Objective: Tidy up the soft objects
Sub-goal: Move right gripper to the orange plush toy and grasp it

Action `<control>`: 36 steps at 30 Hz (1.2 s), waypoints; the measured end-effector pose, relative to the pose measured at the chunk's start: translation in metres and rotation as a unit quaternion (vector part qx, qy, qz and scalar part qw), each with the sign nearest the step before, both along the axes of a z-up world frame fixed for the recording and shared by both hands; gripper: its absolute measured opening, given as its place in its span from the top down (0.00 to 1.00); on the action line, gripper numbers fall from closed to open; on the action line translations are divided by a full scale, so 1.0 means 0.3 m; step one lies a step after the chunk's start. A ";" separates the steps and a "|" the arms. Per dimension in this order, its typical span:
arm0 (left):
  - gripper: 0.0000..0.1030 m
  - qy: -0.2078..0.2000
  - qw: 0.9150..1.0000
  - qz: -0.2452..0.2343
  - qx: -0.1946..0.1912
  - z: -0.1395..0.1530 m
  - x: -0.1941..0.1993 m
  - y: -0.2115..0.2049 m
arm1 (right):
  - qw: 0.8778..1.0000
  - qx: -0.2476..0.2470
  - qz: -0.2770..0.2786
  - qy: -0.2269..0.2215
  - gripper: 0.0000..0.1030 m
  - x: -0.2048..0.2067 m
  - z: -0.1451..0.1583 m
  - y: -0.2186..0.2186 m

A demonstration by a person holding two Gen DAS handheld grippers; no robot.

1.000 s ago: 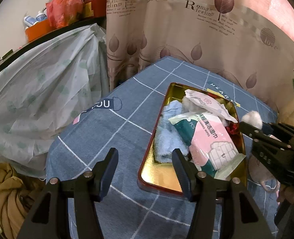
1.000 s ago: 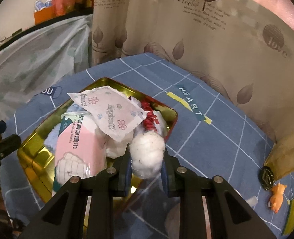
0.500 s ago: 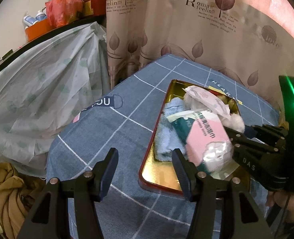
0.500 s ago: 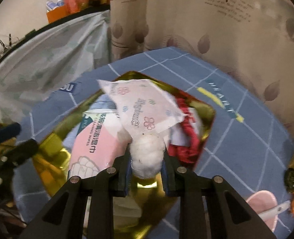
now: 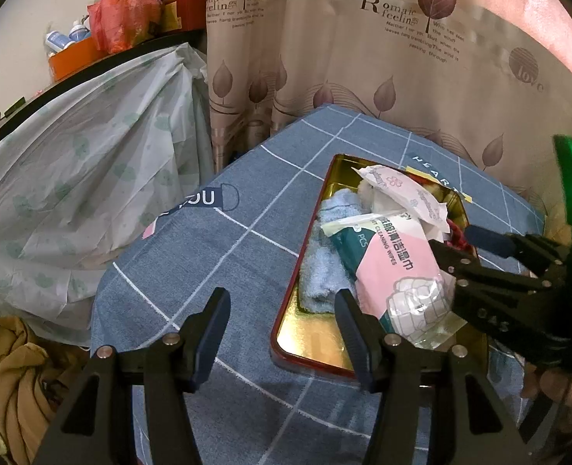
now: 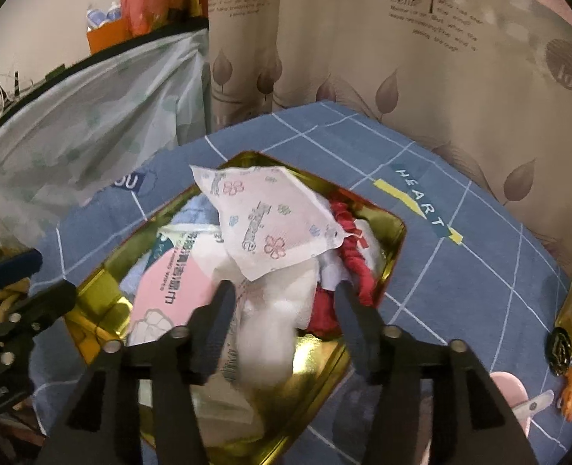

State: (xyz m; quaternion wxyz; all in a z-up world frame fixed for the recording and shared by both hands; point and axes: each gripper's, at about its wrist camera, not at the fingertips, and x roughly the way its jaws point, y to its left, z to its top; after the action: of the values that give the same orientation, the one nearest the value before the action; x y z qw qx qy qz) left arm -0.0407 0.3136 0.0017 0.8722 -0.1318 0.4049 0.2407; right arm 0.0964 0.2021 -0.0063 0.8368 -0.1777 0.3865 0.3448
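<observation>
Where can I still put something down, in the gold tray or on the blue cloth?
The tray has one bare gold patch, at its near end below the blue towel. The rest is piled with the wipes pack and pouch. The cloth left of the tray, up to the plastic sheet, is bare.

left gripper (image 5: 282,314): fingers apart, empty | gold tray (image 5: 305,345): wipes pack (image 5: 394,259), blue towel (image 5: 324,255)
</observation>
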 end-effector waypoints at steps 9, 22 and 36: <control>0.44 -0.003 1.000 0.002 0.004 -0.001 -0.007 0.003 | 0.999 0.052 0.000 -0.009 0.39 -0.041 0.140 -0.078; 0.44 -0.001 1.000 0.005 0.013 0.003 -0.007 -0.004 | 0.991 0.038 -0.112 -0.056 0.35 -0.011 0.213 -0.542; 0.44 0.021 0.999 -0.020 0.038 -0.011 0.029 -0.073 | 0.952 -0.028 -0.306 -0.012 0.35 0.276 -0.012 -1.148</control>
State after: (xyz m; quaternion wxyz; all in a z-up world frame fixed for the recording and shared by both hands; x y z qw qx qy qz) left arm -0.0321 0.2918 -0.0016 0.8725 -0.0856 0.4163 0.2408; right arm 0.1791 -0.1423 -0.0099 0.9012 -0.0788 0.4220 0.0595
